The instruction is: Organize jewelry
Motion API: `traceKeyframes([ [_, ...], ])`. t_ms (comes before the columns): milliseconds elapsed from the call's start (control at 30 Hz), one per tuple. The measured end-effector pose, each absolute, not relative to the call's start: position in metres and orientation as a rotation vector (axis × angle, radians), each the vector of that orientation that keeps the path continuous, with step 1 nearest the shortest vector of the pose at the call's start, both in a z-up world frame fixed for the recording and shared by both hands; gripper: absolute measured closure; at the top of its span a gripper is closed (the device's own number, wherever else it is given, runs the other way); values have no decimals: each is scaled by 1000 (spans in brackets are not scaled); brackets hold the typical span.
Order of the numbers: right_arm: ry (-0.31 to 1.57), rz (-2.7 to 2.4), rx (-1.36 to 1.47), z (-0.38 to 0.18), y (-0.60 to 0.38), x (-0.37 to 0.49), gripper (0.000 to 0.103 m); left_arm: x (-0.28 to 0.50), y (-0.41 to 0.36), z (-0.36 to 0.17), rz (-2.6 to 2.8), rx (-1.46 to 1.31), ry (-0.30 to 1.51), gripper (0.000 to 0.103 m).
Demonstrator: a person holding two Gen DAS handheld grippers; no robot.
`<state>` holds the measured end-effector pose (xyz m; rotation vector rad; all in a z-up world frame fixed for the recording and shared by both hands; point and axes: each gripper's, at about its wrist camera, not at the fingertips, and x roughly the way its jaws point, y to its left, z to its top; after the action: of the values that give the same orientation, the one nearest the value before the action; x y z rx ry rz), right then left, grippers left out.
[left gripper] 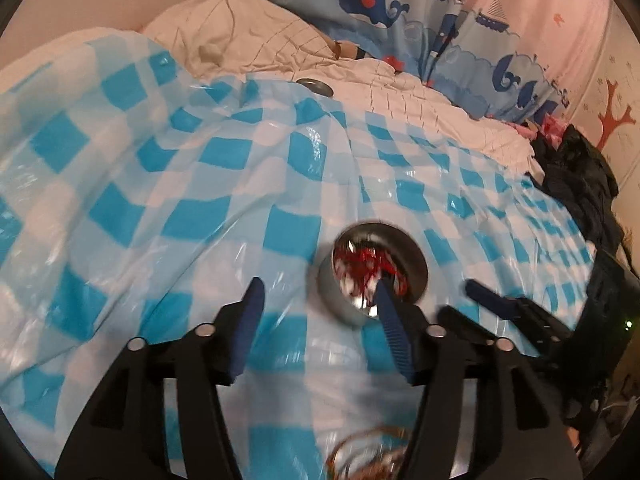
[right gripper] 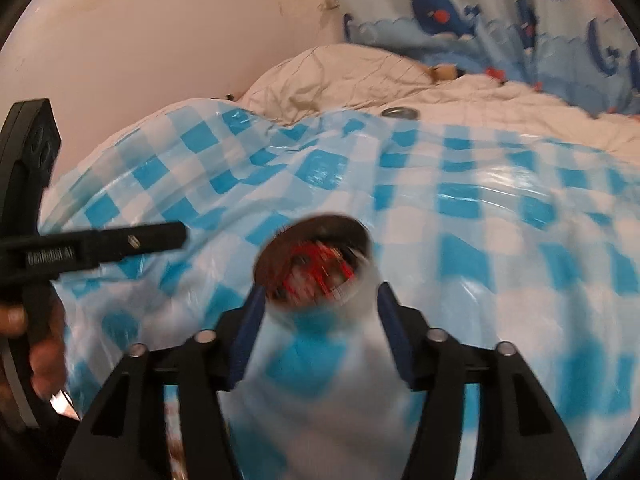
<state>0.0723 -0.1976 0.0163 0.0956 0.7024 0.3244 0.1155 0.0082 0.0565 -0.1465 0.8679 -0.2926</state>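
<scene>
A round metal tin (left gripper: 356, 304) holding red and white jewelry (left gripper: 362, 270) sits on the blue-and-white checked plastic sheet (left gripper: 200, 200). My left gripper (left gripper: 318, 300) is open just left of the tin, its right pad overlapping the rim. In the right wrist view the blurred tin (right gripper: 316, 264) lies just beyond my open right gripper (right gripper: 320, 308), with nothing pressed between the pads. A finger of the right gripper (left gripper: 486, 294) shows right of the tin. A tangle of gold chains (left gripper: 368, 456) lies below the left gripper.
A flat metal lid (left gripper: 316, 86) rests where the sheet meets the cream quilt (left gripper: 260, 32). Dark clothing (left gripper: 576, 184) is heaped at the right. Whale-print fabric (right gripper: 460, 12) stands behind. A person's hand (right gripper: 40, 344) holds the left gripper's handle.
</scene>
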Motion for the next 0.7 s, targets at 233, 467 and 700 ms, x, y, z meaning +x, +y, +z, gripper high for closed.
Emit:
traceKeyframes([
  [233, 691, 76, 103, -2, -231, 10, 25, 43, 19, 62, -285, -192, 812, 23],
  [467, 644, -73, 135, -17, -244, 0, 19, 40, 9, 61, -301, -188, 808, 19],
  [700, 650, -95, 144, -19, -248, -3, 13, 37, -1, 65, -326, -166, 795, 18],
])
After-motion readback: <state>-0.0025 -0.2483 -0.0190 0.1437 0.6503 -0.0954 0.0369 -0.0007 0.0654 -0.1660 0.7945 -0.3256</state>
